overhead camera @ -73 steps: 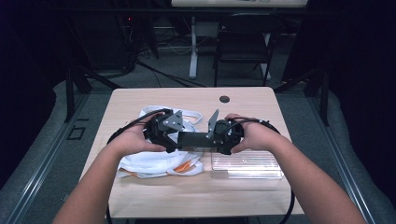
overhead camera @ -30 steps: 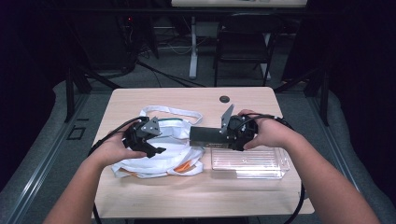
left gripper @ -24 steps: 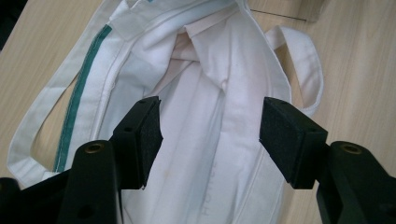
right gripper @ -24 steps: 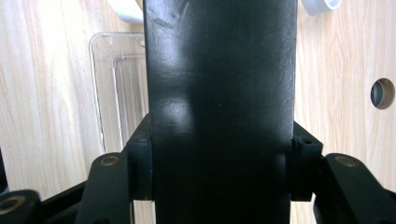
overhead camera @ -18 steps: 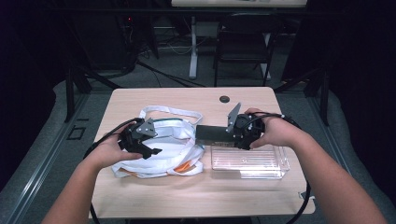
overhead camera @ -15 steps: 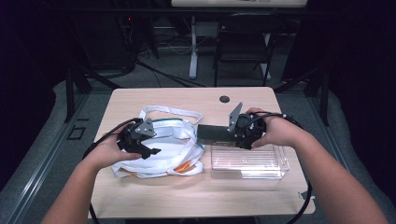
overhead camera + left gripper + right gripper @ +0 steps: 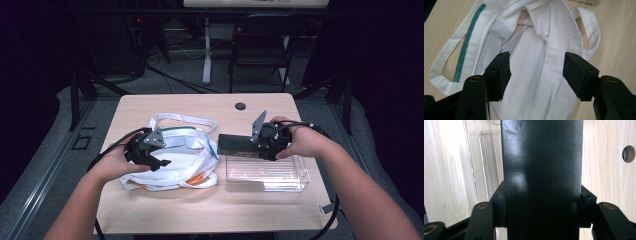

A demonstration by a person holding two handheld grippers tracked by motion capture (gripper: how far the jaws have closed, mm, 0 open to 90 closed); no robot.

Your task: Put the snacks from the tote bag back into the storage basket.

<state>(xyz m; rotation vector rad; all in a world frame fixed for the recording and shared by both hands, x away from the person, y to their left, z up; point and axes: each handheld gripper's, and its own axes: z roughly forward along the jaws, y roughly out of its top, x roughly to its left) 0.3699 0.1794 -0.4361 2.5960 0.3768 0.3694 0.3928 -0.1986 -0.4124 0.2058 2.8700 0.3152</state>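
A white cloth bag with a green stripe lies crumpled on the left half of the wooden table. My left gripper hovers just above the bag, and in the left gripper view it stands open with only fabric beneath. My right gripper is shut on a flat black slab, which sticks out level toward the bag. The slab fills the span between the right gripper's pads. It hangs over the left end of a clear plastic tray.
Something orange peeks from the bag's mouth. A round cable hole sits near the table's far edge and also appears as the hole in the right gripper view. Cables trail off both grippers. A chair and desk legs stand beyond the table.
The two grippers were close together at the table's middle; they have drawn apart. The right one carried the black slab rightward over the clear tray, the left one shifted left above the bag.
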